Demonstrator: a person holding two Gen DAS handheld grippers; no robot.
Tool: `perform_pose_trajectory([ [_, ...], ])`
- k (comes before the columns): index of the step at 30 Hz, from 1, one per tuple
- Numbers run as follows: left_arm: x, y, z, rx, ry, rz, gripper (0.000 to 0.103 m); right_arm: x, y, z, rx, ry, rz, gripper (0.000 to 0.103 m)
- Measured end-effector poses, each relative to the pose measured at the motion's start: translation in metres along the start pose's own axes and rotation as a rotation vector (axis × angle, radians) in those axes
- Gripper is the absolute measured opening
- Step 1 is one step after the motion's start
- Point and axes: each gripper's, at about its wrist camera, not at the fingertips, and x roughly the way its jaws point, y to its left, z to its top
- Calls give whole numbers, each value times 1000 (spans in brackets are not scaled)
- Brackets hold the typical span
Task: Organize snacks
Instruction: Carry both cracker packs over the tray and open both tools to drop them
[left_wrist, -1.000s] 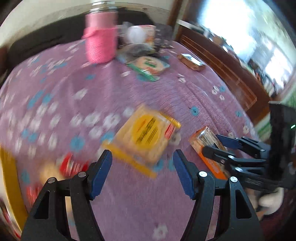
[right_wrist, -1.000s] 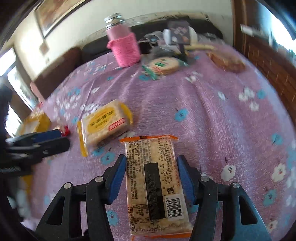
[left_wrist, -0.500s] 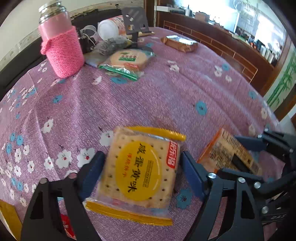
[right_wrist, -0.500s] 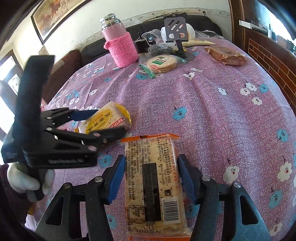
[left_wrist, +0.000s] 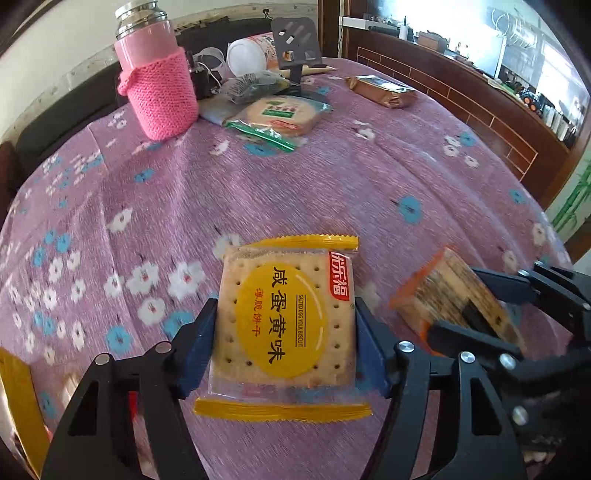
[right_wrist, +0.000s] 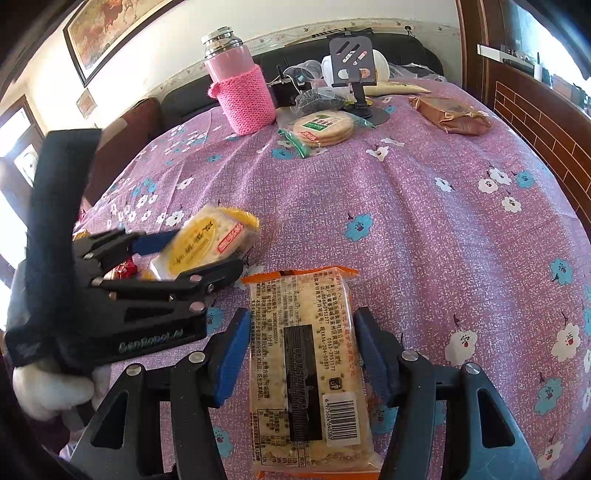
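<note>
Presently, both packets are in the grippers, side by side over the near edge of the tabletop.

Left gripper: closed onto the yellow biscuit packet; blue pads press its two side edges (the wrapper's sealed ends run crosswise, fore and aft).

Right gripper: pads sit against or just beside the long sides of the orange cracker packet; firm contact is likely but not certain.

Long axis: the orange cracker packet runs straight along the fingers, barcode end nearest the camera.

Relative position: the yellow biscuit packet lies just left of the orange one, slightly further forward.

Judgement: each hand already has its own item; where they are bound cannot be told.
</note>
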Motion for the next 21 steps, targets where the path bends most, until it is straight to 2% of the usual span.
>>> perform_pose_trajectory([
  [5, -20, 4, -14, -46, -14, 0, 68, -3, 1, -1, 3, -8, 43, 58],
  [11, -71, 26, -46, -158, -67, 1, 68, -8, 16, -4, -30, -43, 90, 58],
  [17, -137, 65, -90, -279, -143, -9, 68, -20, 34, -11, -57, -96, 144, 57],
  [21, -181, 101, -126, -345, -197, 44, 69, -30, 52, -15, -71, -110, 197, 57],
])
